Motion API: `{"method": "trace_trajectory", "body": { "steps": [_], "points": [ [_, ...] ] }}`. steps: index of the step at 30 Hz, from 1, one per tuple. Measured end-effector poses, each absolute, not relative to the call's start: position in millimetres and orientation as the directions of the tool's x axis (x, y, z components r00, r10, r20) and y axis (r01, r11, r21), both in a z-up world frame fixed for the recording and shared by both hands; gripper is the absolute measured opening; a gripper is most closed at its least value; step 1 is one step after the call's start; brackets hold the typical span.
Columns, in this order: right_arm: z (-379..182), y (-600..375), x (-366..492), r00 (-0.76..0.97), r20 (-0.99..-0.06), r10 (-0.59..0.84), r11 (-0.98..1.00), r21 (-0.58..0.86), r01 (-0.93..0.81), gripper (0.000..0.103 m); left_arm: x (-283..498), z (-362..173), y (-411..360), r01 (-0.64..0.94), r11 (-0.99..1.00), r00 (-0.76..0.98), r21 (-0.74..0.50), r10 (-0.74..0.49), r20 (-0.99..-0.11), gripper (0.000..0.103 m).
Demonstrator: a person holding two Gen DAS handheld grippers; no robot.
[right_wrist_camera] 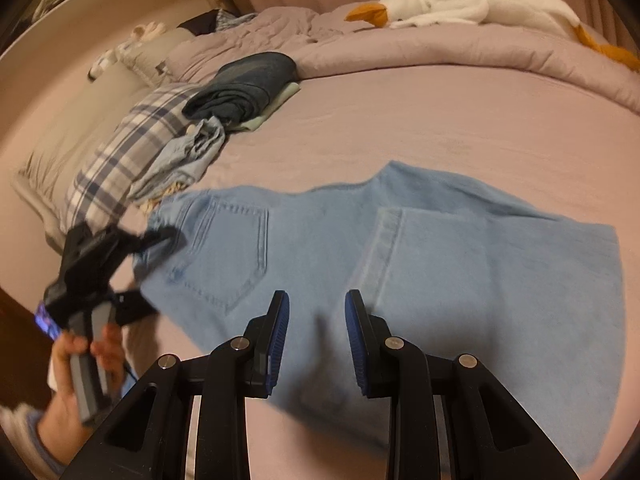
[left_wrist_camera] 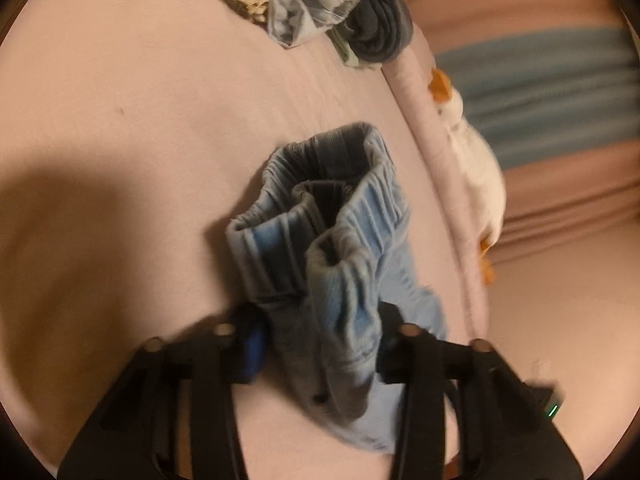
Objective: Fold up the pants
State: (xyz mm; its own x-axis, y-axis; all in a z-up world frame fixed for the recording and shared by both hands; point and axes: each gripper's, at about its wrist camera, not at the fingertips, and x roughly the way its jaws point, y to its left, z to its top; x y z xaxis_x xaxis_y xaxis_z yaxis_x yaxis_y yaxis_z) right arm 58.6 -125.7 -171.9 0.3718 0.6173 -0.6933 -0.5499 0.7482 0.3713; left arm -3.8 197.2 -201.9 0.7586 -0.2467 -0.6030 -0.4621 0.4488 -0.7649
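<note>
With the left hand-held gripper (left_wrist_camera: 320,344) apparently clamped on the bunched pants (right_wrist_camera: 360,248) and the right hand-held gripper (right_wrist_camera: 316,336) empty, parted, the fold could drag askew on the bed (right_wrist_camera: 400,120).

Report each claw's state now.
Left claw: closed on the waistband end of the jeans.
Right claw: open over the jeans, holding nothing.

Plush goose (right_wrist_camera: 472,4) on quilt (right_wrist_camera: 440,52); plaid cloth (right_wrist_camera: 132,148) nr dark folded garment (right_wrist_camera: 248,84)
</note>
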Motion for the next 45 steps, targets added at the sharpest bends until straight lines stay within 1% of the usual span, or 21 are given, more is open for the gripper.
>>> {"method": "trace_trajectory", "body": {
  "steps": [2,7,9,12,14,19,22,24,28,33,40,45],
  "points": [
    [-175,-117,68,0.367,-0.704,0.608,0.758,0.376,-0.533,0.028,-6,-197,194,-0.457,0.498,0.75,-0.737,-0.23,-0.621,0.035],
    [-180,-92,83,0.362,-0.732,0.577,0.772,0.345,-0.534,0.028,-2,-179,180,-0.438,0.651,0.723,-0.62,-0.154,-0.673,0.035],
    [-184,-83,90,0.358,-0.737,0.573,0.774,0.343,-0.531,0.028,-1,-175,175,-0.429,0.69,0.72,-0.584,-0.13,-0.682,0.035],
    [-205,-68,103,0.308,-0.8,0.514,0.801,0.32,-0.506,0.028,3,-169,167,-0.416,0.744,0.715,-0.522,-0.086,-0.693,0.034],
    [-207,-65,103,0.333,-0.794,0.508,0.802,0.296,-0.518,0.028,4,-167,164,-0.411,0.766,0.714,-0.495,-0.067,-0.697,0.034],
    [-195,-64,92,0.32,-0.833,0.452,0.817,0.243,-0.523,0.028,5,-164,160,-0.406,0.789,0.709,-0.461,-0.046,-0.703,0.034],
    [-186,-71,70,0.311,-0.829,0.465,0.794,0.234,-0.562,0.028,6,-160,156,-0.401,0.805,0.708,-0.437,-0.031,-0.705,0.034],
    [-189,-74,55,0.282,-0.842,0.459,0.781,0.232,-0.58,0.028,7,-158,154,-0.396,0.813,0.708,-0.426,-0.025,-0.705,0.034],
    [-198,-73,33,0.315,-0.857,0.407,0.762,0.129,-0.635,0.029,8,-154,149,-0.394,0.826,0.707,-0.403,-0.007,-0.707,0.034],
    [-192,-86,29,0.259,-0.869,0.422,0.762,0.185,-0.621,0.028,8,-152,146,-0.389,0.837,0.708,-0.384,0.006,-0.706,0.035],
    [-199,-88,-6,0.275,-0.877,0.394,0.727,0.115,-0.677,0.028,10,-151,141,-0.384,0.85,0.702,-0.361,0.014,-0.712,0.034],
    [-201,-94,2,0.261,-0.866,0.427,0.732,0.162,-0.662,0.029,10,-138,136,-0.36,0.863,0.72,-0.356,0.014,-0.694,0.034]
  ]
}}
